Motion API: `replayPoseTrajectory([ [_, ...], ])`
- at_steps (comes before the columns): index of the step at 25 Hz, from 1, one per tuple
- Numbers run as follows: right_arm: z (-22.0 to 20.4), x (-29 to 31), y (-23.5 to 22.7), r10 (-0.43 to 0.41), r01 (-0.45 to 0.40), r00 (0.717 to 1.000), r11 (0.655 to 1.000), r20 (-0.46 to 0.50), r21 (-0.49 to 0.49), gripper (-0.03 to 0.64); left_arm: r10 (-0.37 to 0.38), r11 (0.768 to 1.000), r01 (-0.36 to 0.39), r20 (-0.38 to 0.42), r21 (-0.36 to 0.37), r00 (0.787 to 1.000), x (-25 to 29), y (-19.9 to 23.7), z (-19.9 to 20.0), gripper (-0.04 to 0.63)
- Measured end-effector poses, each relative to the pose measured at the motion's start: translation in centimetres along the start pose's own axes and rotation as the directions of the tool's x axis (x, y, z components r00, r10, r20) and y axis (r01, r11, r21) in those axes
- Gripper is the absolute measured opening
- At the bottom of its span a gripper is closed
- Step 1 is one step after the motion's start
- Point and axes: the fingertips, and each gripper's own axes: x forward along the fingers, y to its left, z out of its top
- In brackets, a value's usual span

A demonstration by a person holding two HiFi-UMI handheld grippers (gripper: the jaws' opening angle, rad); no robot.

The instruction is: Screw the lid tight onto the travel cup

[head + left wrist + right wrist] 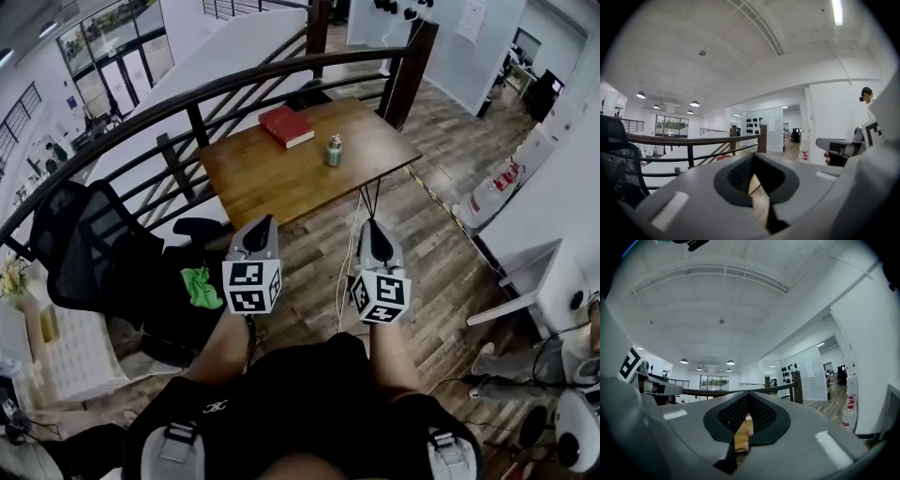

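1. The travel cup stands upright on the wooden worktop, near a red book. Its contents are hidden.
2. The left gripper has its jaws clenched on nothing, well apart from the cup.
3. The right gripper likewise has its jaws pressed together and empty.

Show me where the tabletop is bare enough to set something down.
The table is bare across its near half, from the edge by the chair up to the red book and travel cup. The right corner past the cup is free. Only the far middle is taken.
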Motion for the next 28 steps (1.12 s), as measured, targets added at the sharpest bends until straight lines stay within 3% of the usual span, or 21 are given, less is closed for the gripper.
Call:
replayPoseTrajectory([
  [7,-0.5,1.8,0.4,-0.016,0.016,1.000,1.000,-0.010,-0.019,-0.002,-0.035,0.999,0.035,0.014,-0.007,0.999,1.4,1.2,0.3,0.051],
  [13,-1.2,6.3,-0.1,0.002,-0.002,1.000,1.000,0.003,-0.019,-0.002,-0.006,1.000,0.006,0.040,-0.002,0.999,5.0,3.3,0.6,0.051],
  [19,-2.5,14.9,-3.6,0.034,-0.034,0.999,0.999,0.002,-0.009,-0.002,0.032,0.999,-0.033,0.037,0.007,0.999,13.3,4.5,1.0,0.051],
  [24,-3.3,23.9,-7.3,0.078,-0.078,0.997,0.997,-0.009,-0.003,-0.003,0.060,0.998,-0.059,0.012,-0.029,0.998,22.4,5.5,1.4,0.051],
  [28,-3.2,31.1,-10.9,0.116,-0.116,0.993,0.993,-0.010,0.008,-0.003,0.085,0.996,-0.085,0.019,-0.012,0.996,30.0,5.7,3.1,0.051],
])
